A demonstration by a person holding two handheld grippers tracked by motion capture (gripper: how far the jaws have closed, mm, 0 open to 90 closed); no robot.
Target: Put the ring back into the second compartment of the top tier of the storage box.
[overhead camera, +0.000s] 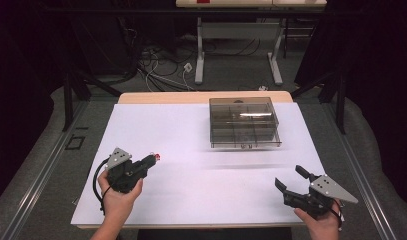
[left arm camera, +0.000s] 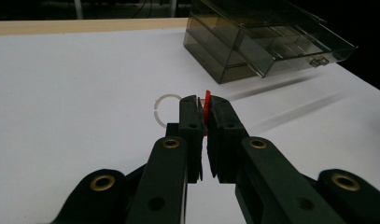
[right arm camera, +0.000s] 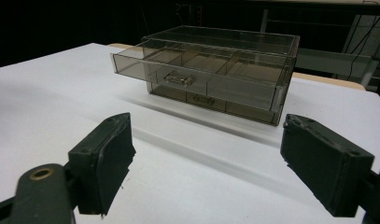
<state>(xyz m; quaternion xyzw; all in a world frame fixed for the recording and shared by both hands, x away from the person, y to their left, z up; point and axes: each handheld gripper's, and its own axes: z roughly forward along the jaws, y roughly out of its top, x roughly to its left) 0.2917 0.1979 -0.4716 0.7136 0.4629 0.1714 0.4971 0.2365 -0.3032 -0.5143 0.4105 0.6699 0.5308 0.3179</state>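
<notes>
Left gripper (overhead camera: 152,159) fingers pinched together, right gripper (overhead camera: 290,178) fingers spread

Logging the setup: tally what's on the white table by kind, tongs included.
Tongs: 2 (left shut on a small red piece, right open)
Smoked clear drawer boxes: 1, top drawer pulled partly out
Small red pieces: 1
Thin clear rings on the table: 1
Total: 5

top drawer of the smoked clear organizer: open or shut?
Open, partway. The smoked clear plastic drawer box's top drawer juts forward of the lower drawer's front, its dividers exposed in the right gripper view.
</notes>
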